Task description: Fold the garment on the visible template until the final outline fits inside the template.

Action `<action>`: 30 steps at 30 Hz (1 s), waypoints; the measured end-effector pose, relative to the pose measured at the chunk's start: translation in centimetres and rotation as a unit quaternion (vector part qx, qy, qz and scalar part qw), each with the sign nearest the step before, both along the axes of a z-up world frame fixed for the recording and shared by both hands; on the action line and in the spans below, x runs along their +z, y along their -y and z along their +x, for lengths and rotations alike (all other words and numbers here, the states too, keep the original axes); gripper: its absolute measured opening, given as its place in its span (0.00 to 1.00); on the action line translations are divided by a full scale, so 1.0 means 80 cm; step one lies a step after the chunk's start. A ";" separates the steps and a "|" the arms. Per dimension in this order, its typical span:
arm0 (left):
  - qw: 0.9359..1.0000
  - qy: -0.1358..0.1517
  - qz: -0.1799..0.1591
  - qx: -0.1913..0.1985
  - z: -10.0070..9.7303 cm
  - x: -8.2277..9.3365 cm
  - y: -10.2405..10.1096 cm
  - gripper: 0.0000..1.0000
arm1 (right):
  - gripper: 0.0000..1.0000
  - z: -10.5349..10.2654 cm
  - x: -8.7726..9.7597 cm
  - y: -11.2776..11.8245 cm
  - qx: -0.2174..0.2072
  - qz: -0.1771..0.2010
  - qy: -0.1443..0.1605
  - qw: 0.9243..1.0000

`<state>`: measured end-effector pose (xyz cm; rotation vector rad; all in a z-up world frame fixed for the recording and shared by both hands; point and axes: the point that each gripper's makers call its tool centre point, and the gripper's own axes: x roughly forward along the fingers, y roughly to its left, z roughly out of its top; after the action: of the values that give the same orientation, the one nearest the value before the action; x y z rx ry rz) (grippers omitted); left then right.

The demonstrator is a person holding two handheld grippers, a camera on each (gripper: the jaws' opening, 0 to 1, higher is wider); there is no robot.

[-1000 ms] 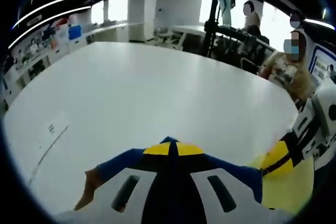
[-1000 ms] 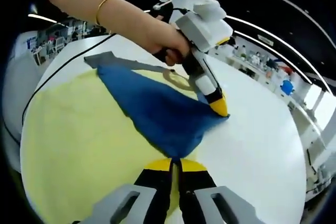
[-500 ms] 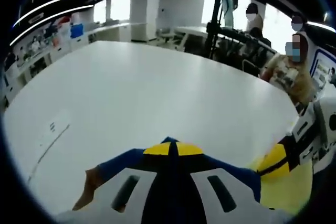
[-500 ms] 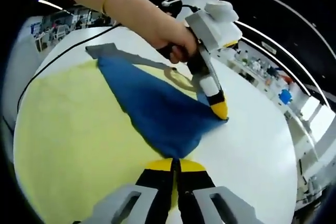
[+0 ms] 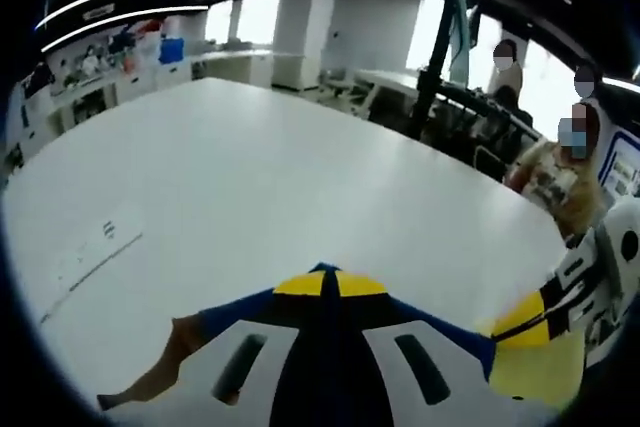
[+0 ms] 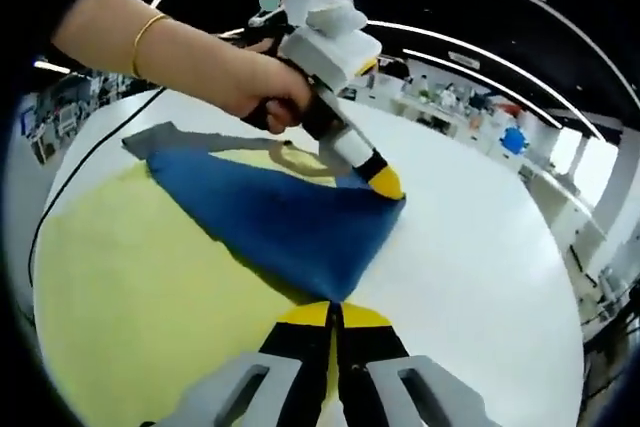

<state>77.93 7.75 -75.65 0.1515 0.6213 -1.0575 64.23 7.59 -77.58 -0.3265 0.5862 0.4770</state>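
Folding mid-step: I've got both claws clamped on the blue garment (image 6: 285,222), left claw (image 6: 385,184) on its far corner, right claw (image 6: 333,309) on the near corner, over the yellow template (image 6: 120,267) on the white surface (image 6: 480,247). Next: carry the edge back across the template.

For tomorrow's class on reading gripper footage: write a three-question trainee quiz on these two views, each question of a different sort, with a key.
1. True or false: the garment is red.
2. The left gripper grips the garment's: A) corner, B) middle.
3. Fill in: the template under the garment is ____.

Key: 1 false, it is blue. 2 A. 3 yellow. The right gripper is also shut on the garment, over the white table.
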 end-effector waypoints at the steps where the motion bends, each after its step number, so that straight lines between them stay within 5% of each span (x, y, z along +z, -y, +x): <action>1: 1.000 0.003 0.002 -0.002 0.000 -0.001 0.002 0.00 | 0.00 0.001 -0.001 0.001 -0.007 0.001 -0.003 1.000; 10: 0.999 0.031 0.027 -0.007 0.002 -0.012 0.008 0.00 | 0.00 0.003 -0.003 0.007 -0.031 0.007 -0.016 0.999; 16: 0.998 0.052 0.024 -0.003 0.004 0.000 0.003 0.00 | 0.00 0.002 -0.001 0.006 -0.044 0.033 -0.028 0.998; 22: 0.998 0.062 0.000 0.011 0.005 0.021 -0.006 0.16 | 0.01 0.000 0.004 0.006 -0.038 0.049 -0.033 0.998; 30: 0.996 0.076 -0.031 0.026 0.004 0.053 -0.018 0.41 | 0.33 0.002 0.028 -0.005 -0.030 0.116 -0.033 0.992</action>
<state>78.26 9.20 -71.42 0.1602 0.4521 -1.0043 64.39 7.99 -75.34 -0.0720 0.5971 0.4930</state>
